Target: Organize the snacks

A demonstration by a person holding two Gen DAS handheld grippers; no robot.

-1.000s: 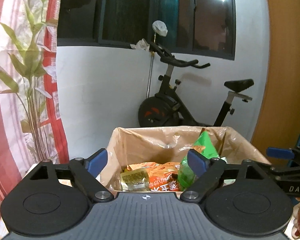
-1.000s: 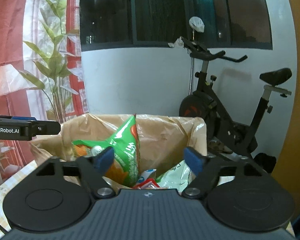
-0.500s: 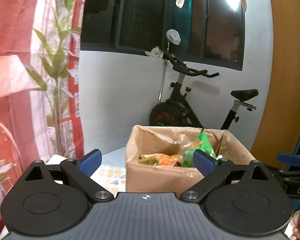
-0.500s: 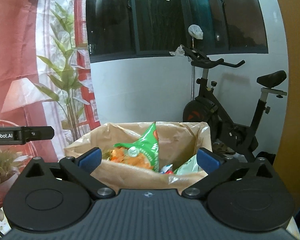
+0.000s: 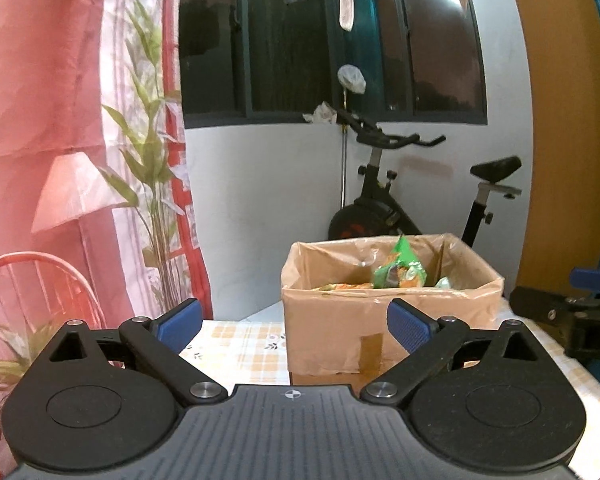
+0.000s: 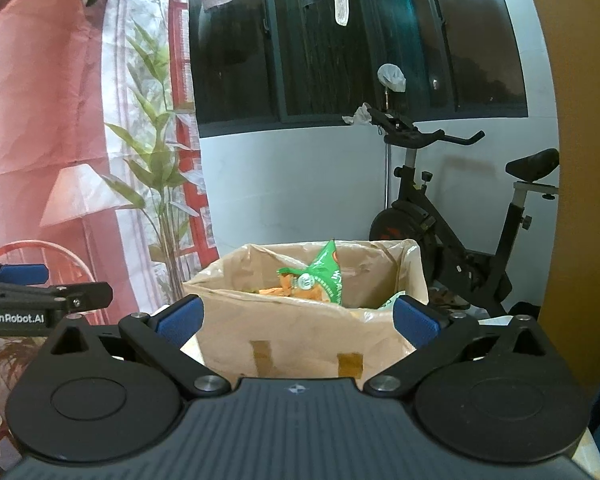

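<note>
A cardboard box (image 5: pixel 328 332) lined with clear plastic stands on the checked tablecloth (image 5: pixel 240 348). It holds snack packs: a green bag (image 5: pixel 400 270) stands up in it, with orange packs (image 5: pixel 340 287) beside. The box also shows in the right wrist view (image 6: pixel 300 332), with the green bag (image 6: pixel 324 276) poking above the rim. My left gripper (image 5: pixel 294 322) is open and empty, held back from the box. My right gripper (image 6: pixel 298 320) is open and empty, in front of the box.
An exercise bike (image 5: pixel 384 216) stands behind the box against the white wall. A pink curtain with a plant print (image 5: pixel 80 140) hangs at the left. A wooden panel (image 5: pixel 560 140) is at the right. The right gripper shows at the edge of the left wrist view (image 5: pixel 572 312).
Both grippers have pulled back and up from the box, which now looks smaller and lower. The jaws of both have stayed open and empty.
</note>
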